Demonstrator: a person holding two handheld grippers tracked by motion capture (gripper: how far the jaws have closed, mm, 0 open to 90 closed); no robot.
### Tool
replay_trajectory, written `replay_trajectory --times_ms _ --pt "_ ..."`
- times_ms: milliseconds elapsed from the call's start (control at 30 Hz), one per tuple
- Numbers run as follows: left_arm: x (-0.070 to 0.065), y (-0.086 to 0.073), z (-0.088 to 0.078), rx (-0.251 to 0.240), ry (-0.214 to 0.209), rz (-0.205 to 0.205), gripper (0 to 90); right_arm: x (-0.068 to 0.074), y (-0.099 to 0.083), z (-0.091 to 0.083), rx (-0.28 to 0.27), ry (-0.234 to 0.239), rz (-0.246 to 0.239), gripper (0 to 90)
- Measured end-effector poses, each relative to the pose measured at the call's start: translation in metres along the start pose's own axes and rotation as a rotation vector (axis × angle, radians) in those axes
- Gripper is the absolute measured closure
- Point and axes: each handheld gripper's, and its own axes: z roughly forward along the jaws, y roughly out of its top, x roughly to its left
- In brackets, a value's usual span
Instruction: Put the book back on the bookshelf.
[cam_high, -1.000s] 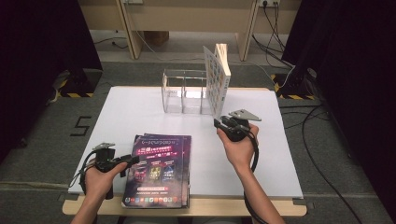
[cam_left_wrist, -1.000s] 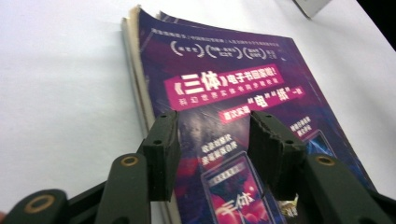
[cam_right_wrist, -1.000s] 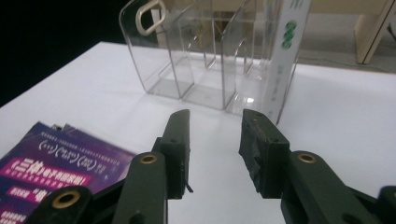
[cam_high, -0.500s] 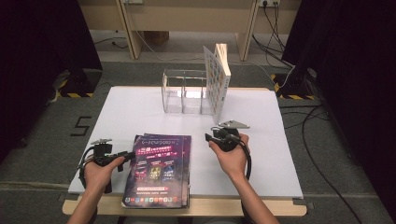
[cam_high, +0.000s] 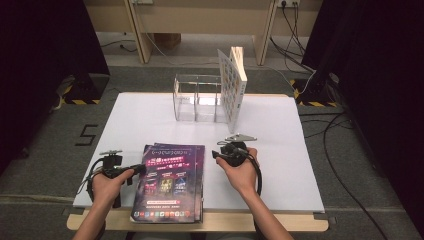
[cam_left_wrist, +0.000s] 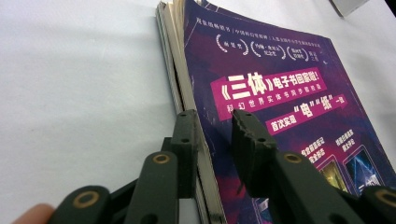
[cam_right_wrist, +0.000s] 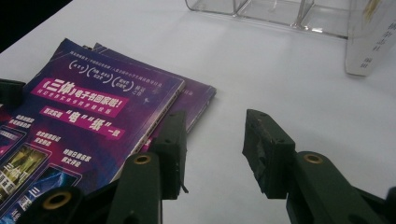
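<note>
- High view: we see the magazines (cam_high: 170, 182), a purple stack, lying flat in the lower middle of the frame on the white table (cam_high: 290, 150).
- The left gripper (cam_high: 142, 168) sits at the lower left, its tips at the left edge of the magazines; the left hand (cam_high: 107, 182) holds it from below.
- The right gripper (cam_high: 216, 155) is just right of the stack, at centre frame, in the right hand (cam_high: 242, 172); its tips point toward the right edge of the magazines.
- A clear rack (cam_high: 197, 97) stands in the upper middle, with a book (cam_high: 234, 85) upright against its right end.
- Left gripper view: we look along the stack's page edge. One jaw lies on the table side of the magazines (cam_left_wrist: 280, 102), the other over the purple cover, so the stack's edge is between them.
- These jaws have just been closing. A gap still shows at the cover-side pad, so we call them apart, not clamped.
- Right gripper view: the jaws stand apart over bare table (cam_right_wrist: 280, 79) at the bottom of the frame and have just been opening a little.
- The left jaw is just beside the near edge of the magazines (cam_right_wrist: 93, 116), which fill the left half; nothing lies between the pads.
- The rack (cam_right_wrist: 266, 14) runs along the top edge, the book (cam_right_wrist: 369, 42) at the upper right.
</note>
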Motion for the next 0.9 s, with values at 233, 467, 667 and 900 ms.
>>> replay_trajectory --times_ms 233,467,667,900 --pt "-0.004 0.0 -0.002 -0.004 0.023 0.013 75.1 0.002 -0.003 0.006 0.024 0.009 -0.006 59.7" --pt "-0.018 -0.005 0.003 0.032 -0.02 0.02 76.1 0.004 -0.005 0.012 0.047 0.024 -0.001 59.2" --pt "-0.029 -0.009 0.005 0.063 -0.02 0.039 74.5 0.003 -0.009 0.017 0.09 0.046 0.023 58.5" --pt "-0.037 -0.014 0.007 0.081 -0.036 0.051 73.6 0.005 -0.013 0.027 0.136 0.086 0.047 56.9"
